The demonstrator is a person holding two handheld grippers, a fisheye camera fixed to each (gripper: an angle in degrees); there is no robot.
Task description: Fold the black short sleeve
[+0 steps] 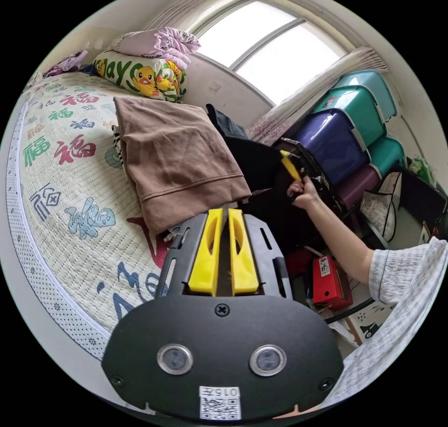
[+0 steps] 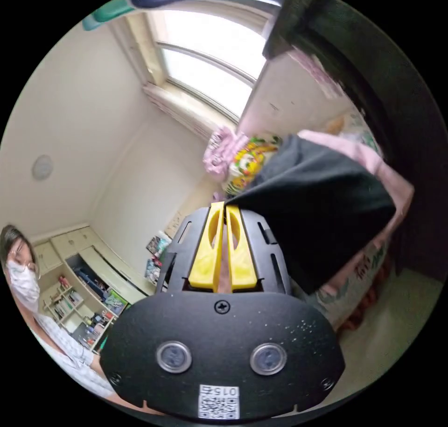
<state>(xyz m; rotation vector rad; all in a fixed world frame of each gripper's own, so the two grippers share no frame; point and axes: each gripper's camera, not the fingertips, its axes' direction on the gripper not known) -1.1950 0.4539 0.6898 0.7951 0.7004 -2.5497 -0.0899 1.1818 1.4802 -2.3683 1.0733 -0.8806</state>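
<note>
1. Left gripper (image 1: 223, 212), lower centre of the left gripper view: jaws nearly together, holding nothing.
2. Right gripper (image 2: 224, 208), centre of the right gripper view: we see its jaws pinching an edge of the black short sleeve (image 2: 322, 212), which hangs right of centre.
3. Brown garment (image 1: 179, 161) lies folded on the bed (image 1: 56, 189), upper left.
4. Risk, as we judge: a one-corner pinch may slip and drop the shirt off the bed.
</note>
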